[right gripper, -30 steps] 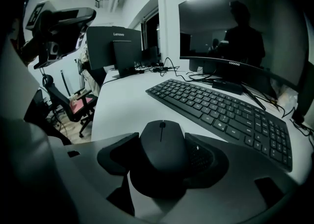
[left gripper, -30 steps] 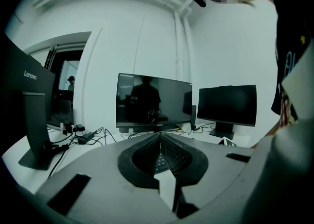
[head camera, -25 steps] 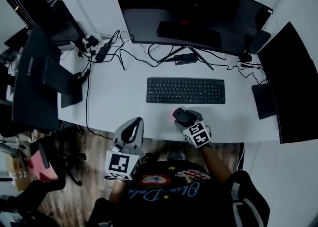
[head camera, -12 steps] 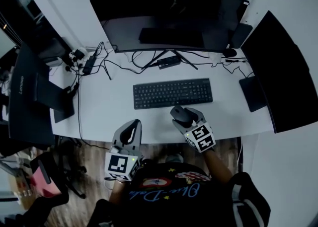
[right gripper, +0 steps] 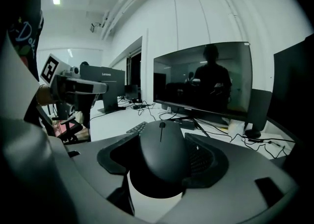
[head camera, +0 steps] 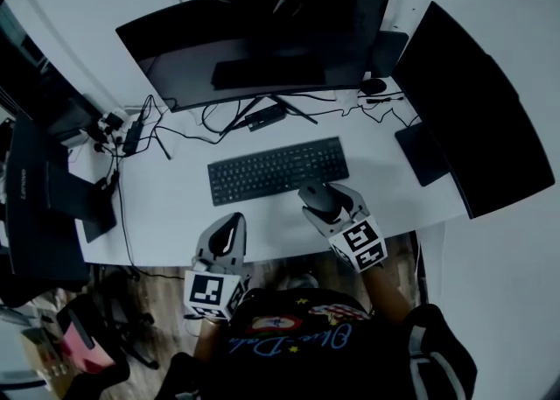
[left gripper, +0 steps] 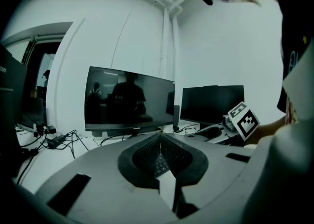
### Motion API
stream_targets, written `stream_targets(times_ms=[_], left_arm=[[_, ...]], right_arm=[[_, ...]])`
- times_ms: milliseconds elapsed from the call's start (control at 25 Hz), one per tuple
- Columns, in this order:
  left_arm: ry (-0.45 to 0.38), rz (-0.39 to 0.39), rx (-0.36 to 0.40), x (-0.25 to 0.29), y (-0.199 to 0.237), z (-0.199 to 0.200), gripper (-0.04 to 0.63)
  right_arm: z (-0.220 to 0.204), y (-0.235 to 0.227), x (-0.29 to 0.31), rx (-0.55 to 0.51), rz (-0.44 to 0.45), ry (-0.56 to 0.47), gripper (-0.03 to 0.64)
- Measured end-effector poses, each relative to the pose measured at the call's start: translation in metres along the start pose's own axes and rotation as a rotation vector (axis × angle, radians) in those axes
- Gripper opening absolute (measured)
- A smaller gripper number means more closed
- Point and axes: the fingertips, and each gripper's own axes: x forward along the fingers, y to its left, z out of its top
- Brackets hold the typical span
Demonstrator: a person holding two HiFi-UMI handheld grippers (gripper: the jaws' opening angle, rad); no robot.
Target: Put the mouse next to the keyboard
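At the near edge of the desk (head camera: pixel 166 214), the left gripper (head camera: pixel 229 230) is held with its jaws brought together and nothing between them, apart from the work. Just to its right, the mouse (head camera: pixel 315 197) is clamped by its sides in the right gripper (head camera: pixel 331 206), over the desk and close in front of the right end of the keyboard (head camera: pixel 276 171). Whether the mouse is resting on the desk or held slightly above it cannot be told. The step in hand is judged to be the placing: the mouse has been brought near the keyboard but not released. For the next move, it would need to be set flat on bare desk beside the keyboard's right end, nose pointing away. The jaws would then be opened and the gripper drawn back without the mouse being nudged. One mouse, one keyboard and two grippers are counted. Farther back, three monitors are counted: a wide curved monitor (head camera: pixel 254 35) behind the keyboard, a right monitor (head camera: pixel 455 101) and a left monitor (head camera: pixel 39 201) at the desk's ends.
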Motion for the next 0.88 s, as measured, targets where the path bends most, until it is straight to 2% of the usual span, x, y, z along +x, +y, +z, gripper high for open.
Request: stream_targets(times_ms=[560, 880], left_arm=[[-0.022, -0.1, 0.015, 0.044, -0.061, 0.006, 0.003], [-0.013, -0.174, 0.027, 0.064, -0.081, 0.006, 0.003]], right_arm=[[-0.005, -0.064, -0.062, -0.006, -0.129, -0.031, 0.268], [-0.006, -0.097, -0.086, 0.002, -0.229, -0.041, 0.268]])
